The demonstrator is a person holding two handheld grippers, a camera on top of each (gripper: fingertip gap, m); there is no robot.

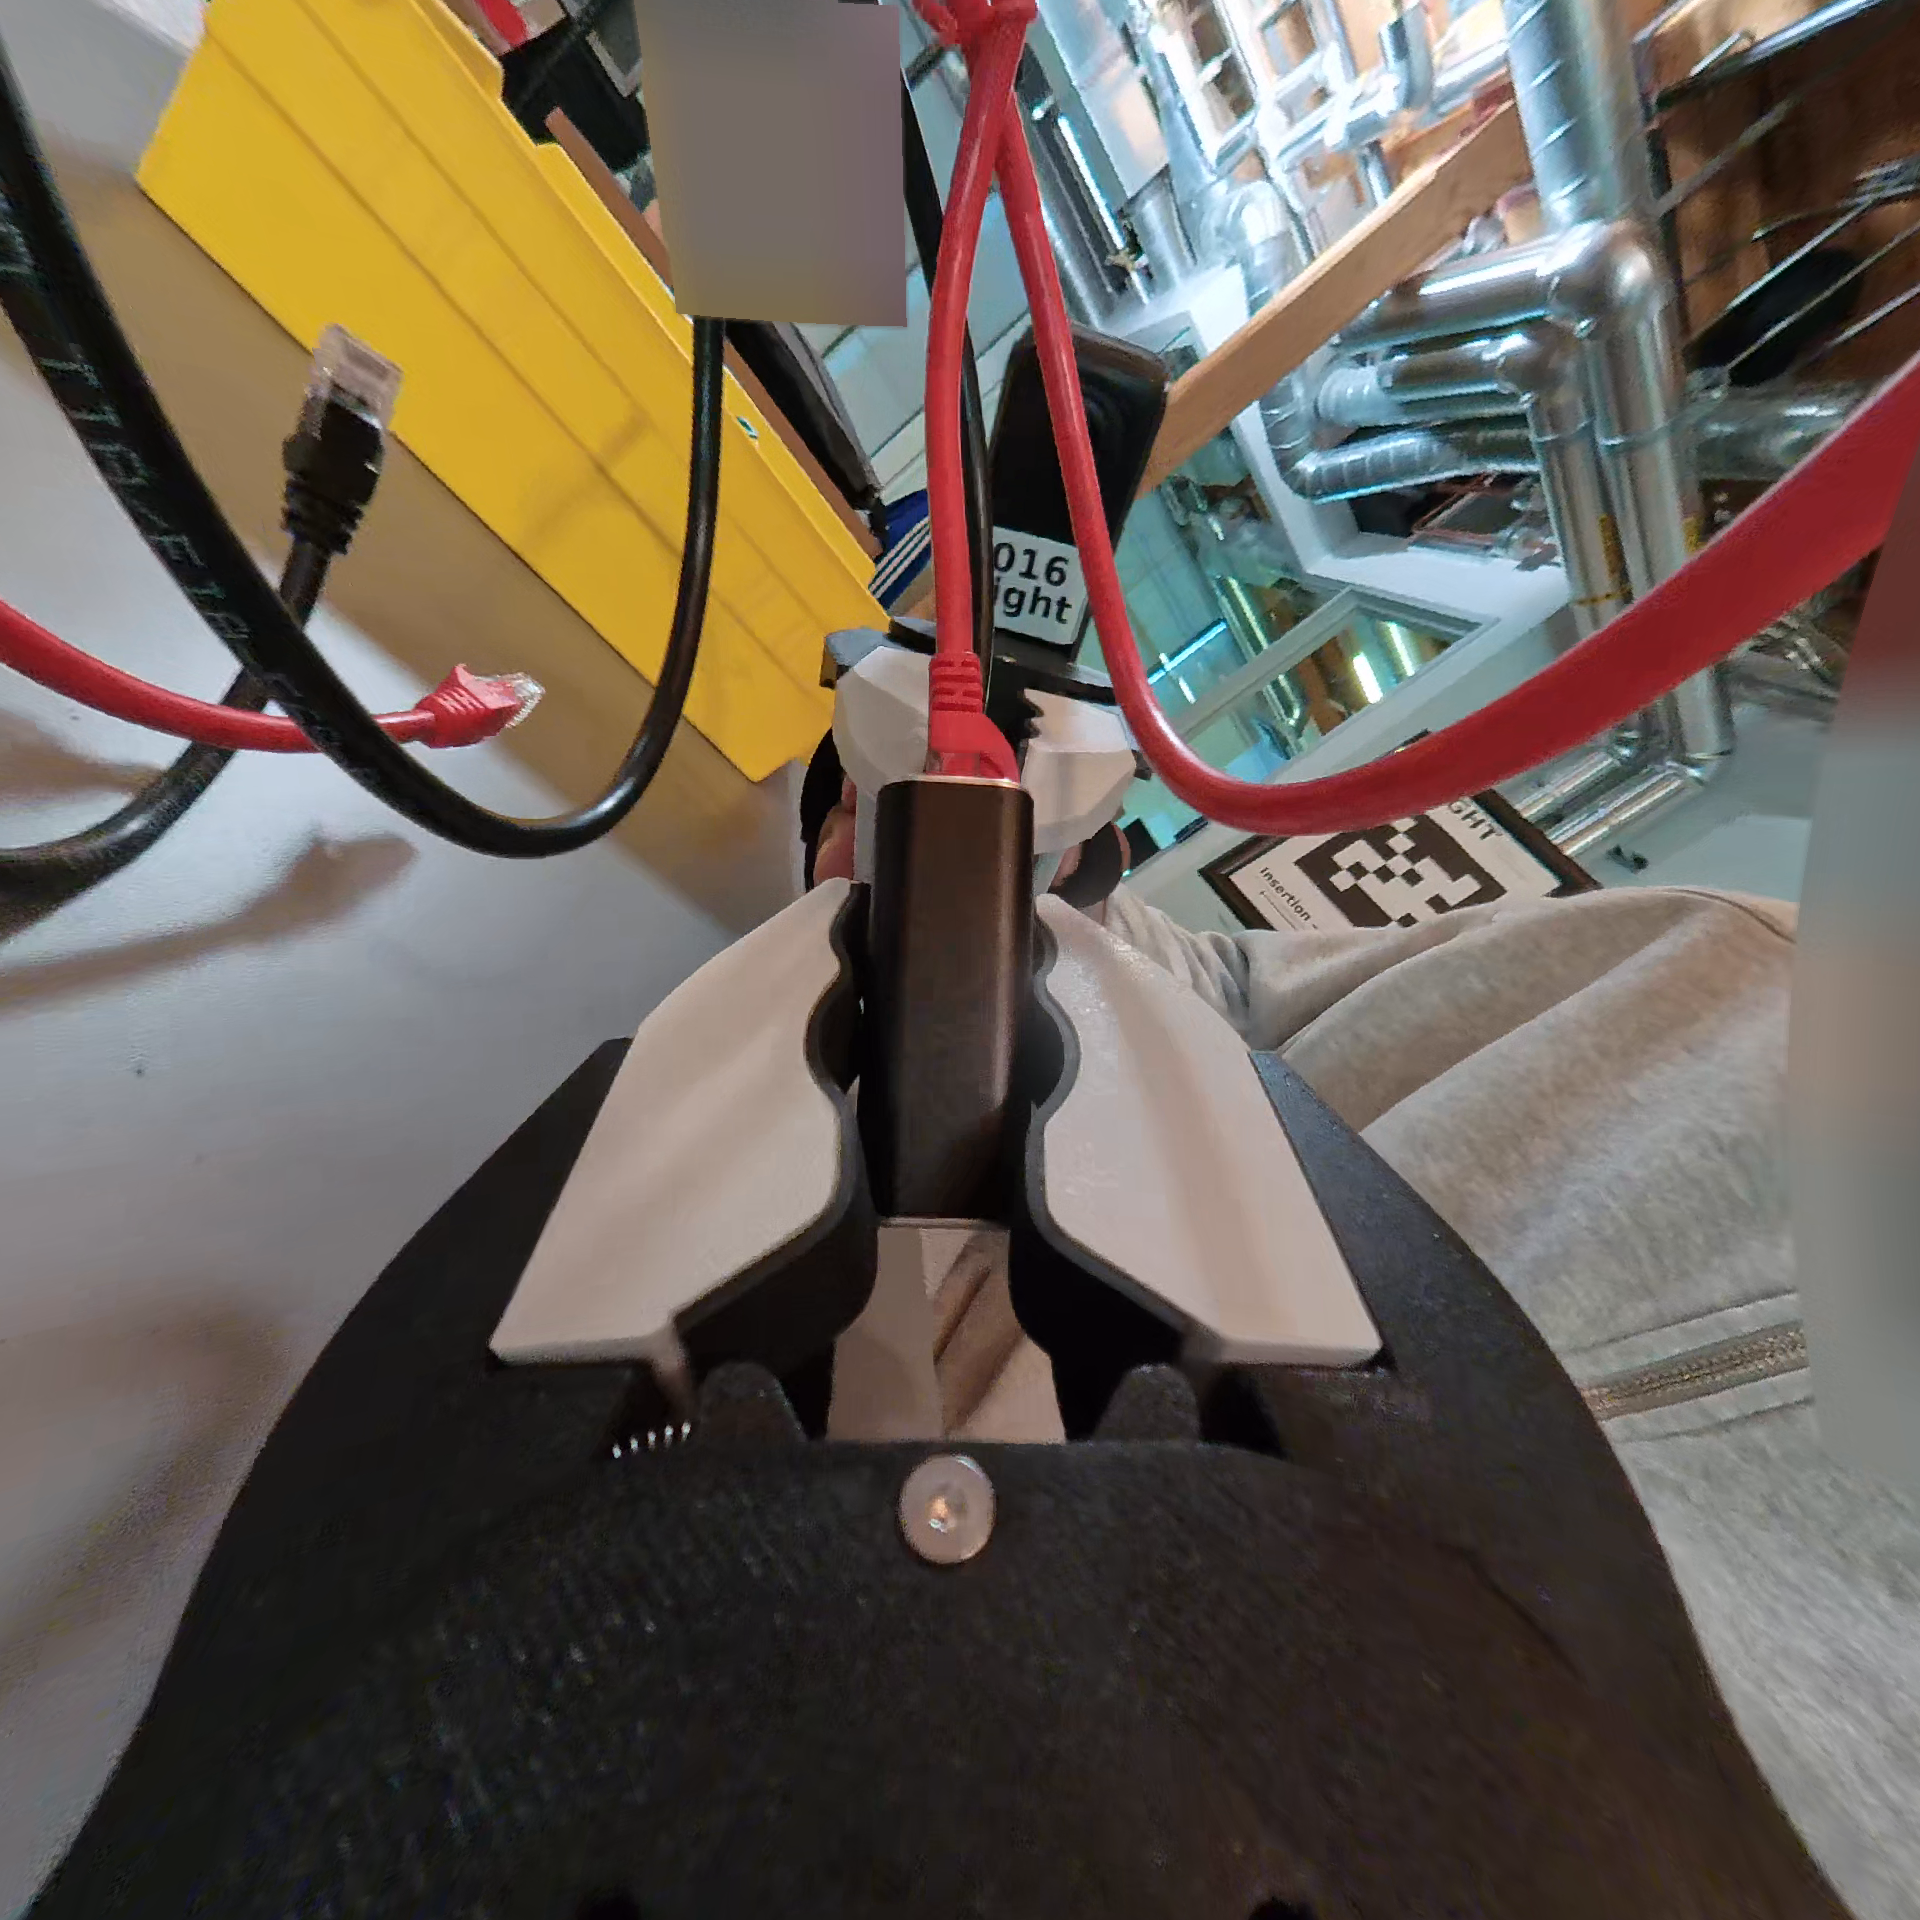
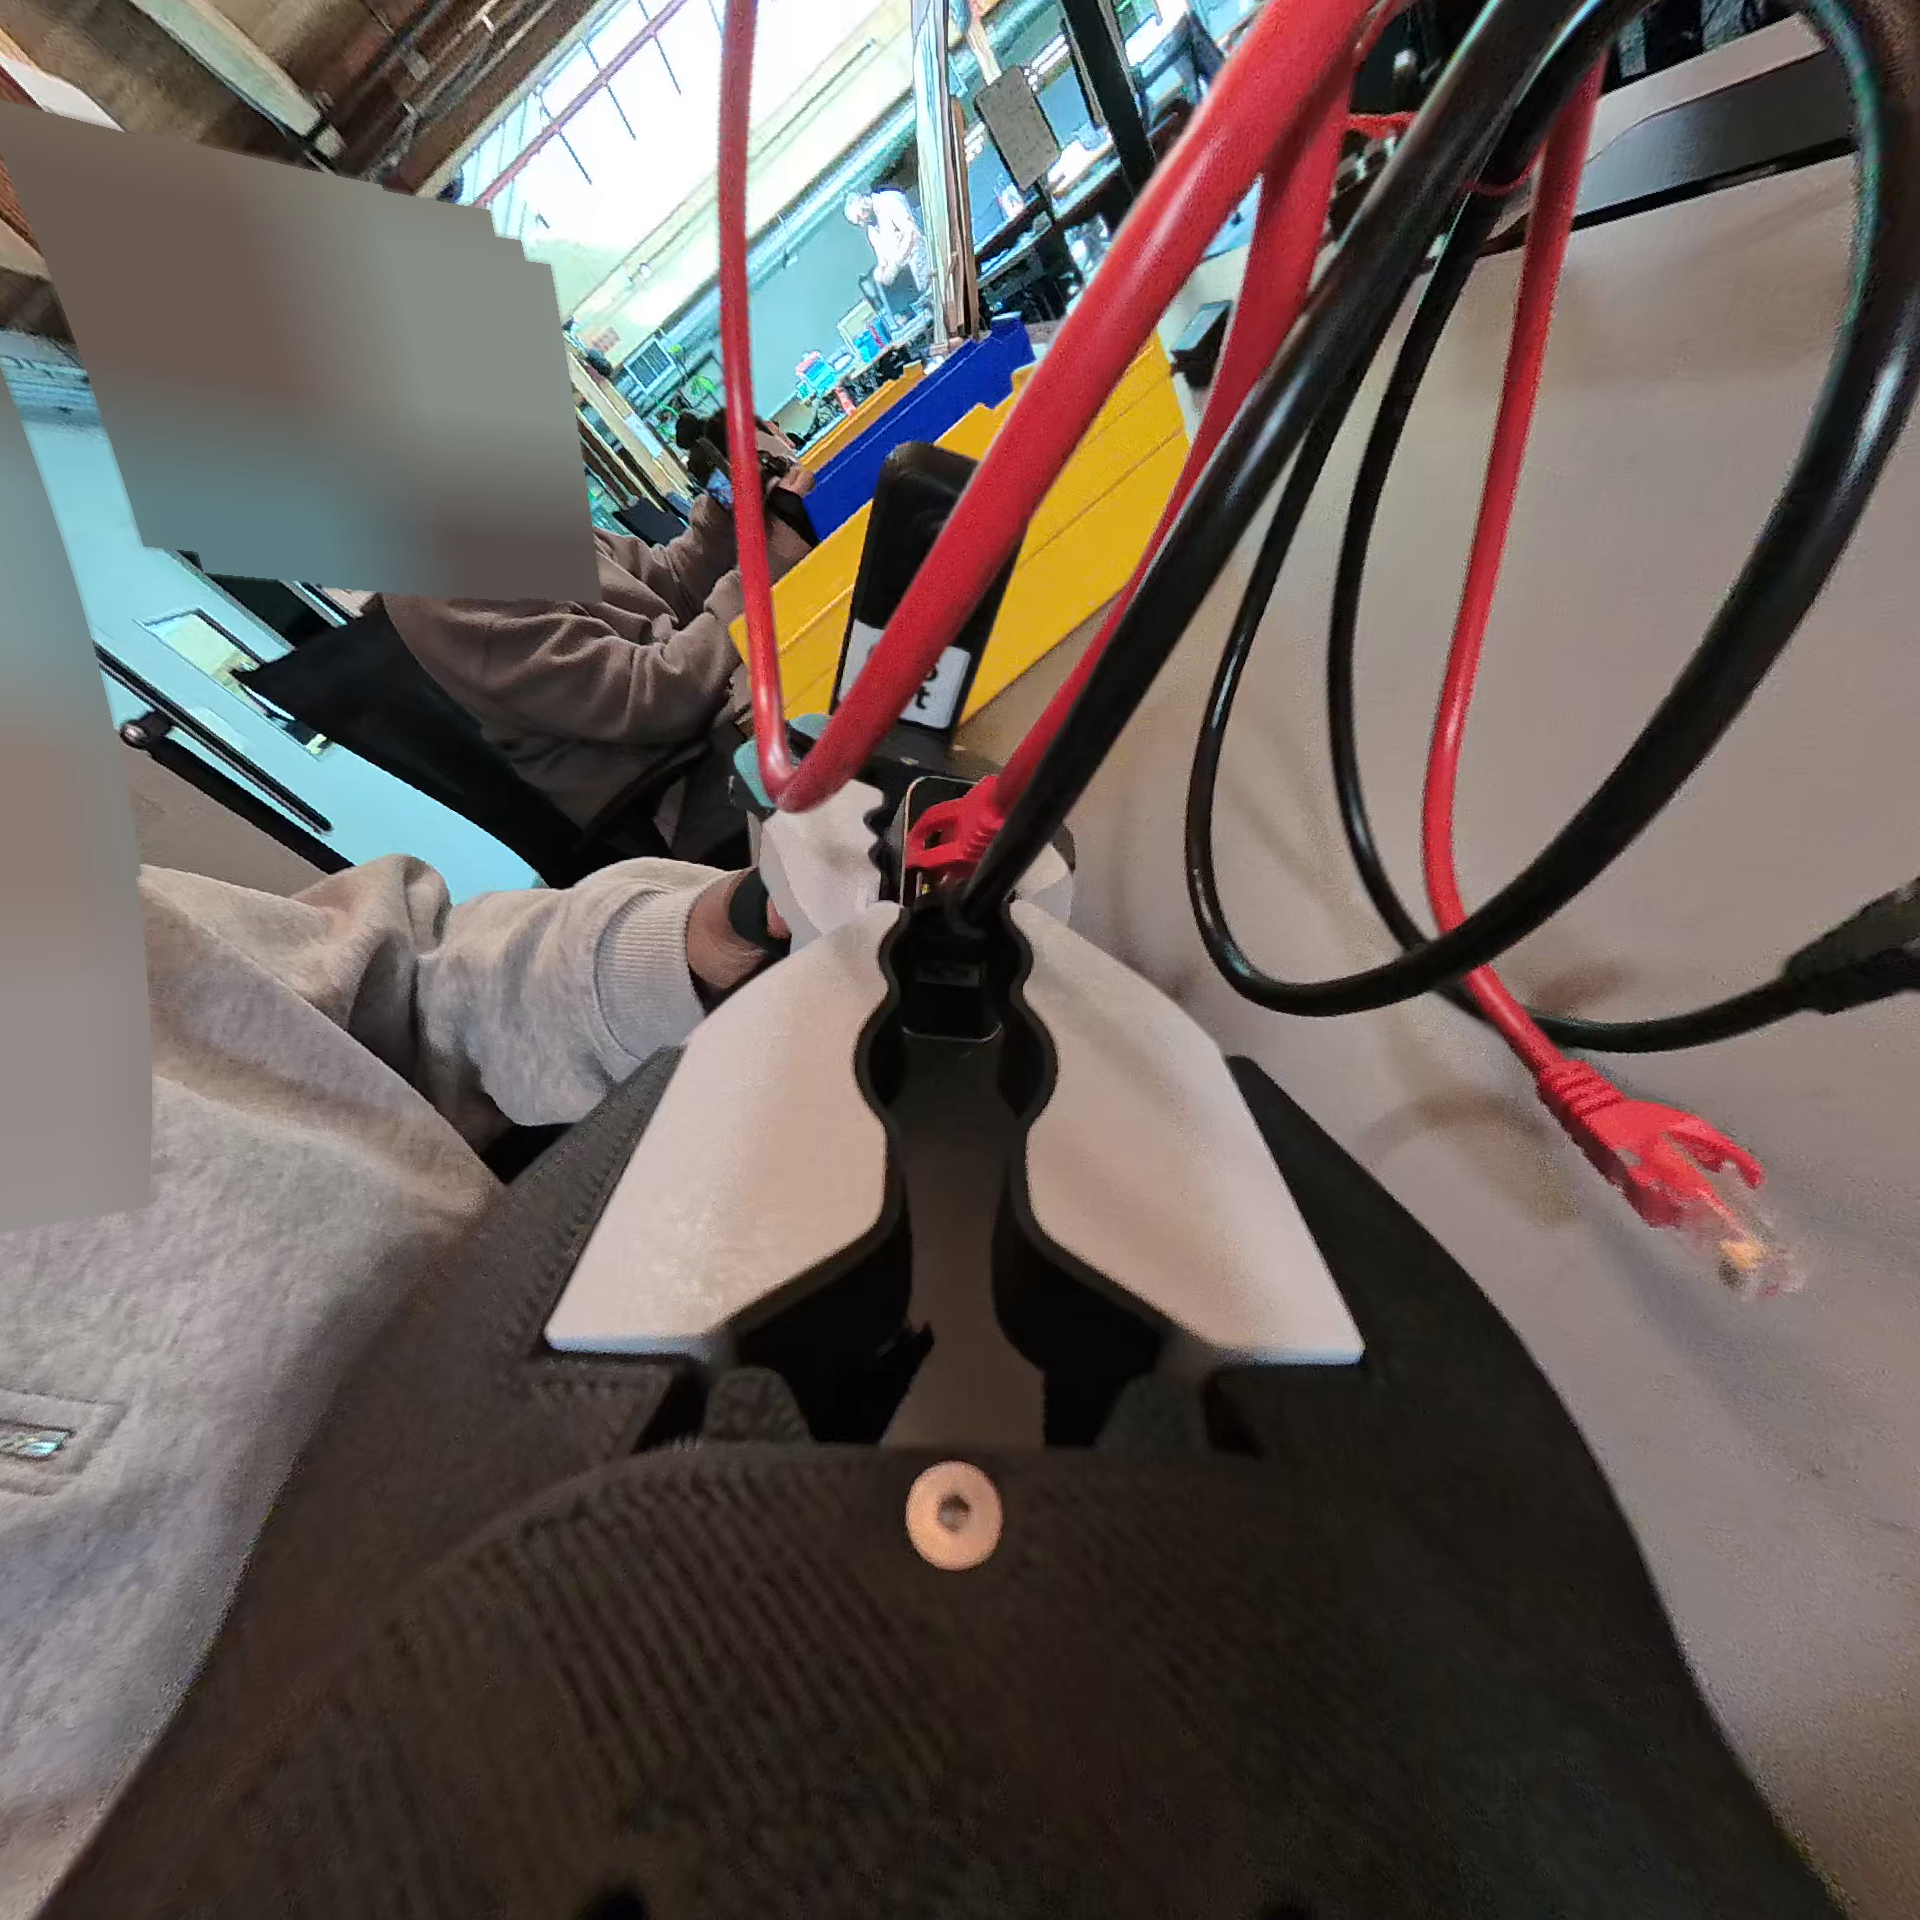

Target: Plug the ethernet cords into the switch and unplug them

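My left hand-held gripper (image 1: 948,1029) is clenched on the switch (image 1: 945,997), a slim black box held end-on between the white fingers (image 1: 727,1122). My right hand-held gripper (image 2: 951,977) faces it from the far end, and its jaws close around the same box just below a plugged black cord (image 2: 1195,665); whether they pinch the box or that plug I cannot tell.

I judge I am mid-task: the red plug (image 1: 961,717) sits in the switch port, and the next move is either seating another plug or pressing a latch tab and drawing one straight out, with the left grip holding the box steady.

Counting: one switch, two hand-held grippers. Two plugs seated, one red, one black. Two plugs free over the tabletop (image 1: 260,1039): a loose red plug (image 1: 473,707) and a loose black plug (image 1: 332,447). The cords tangle too much to count. A yellow bin (image 1: 468,343) lies behind them.
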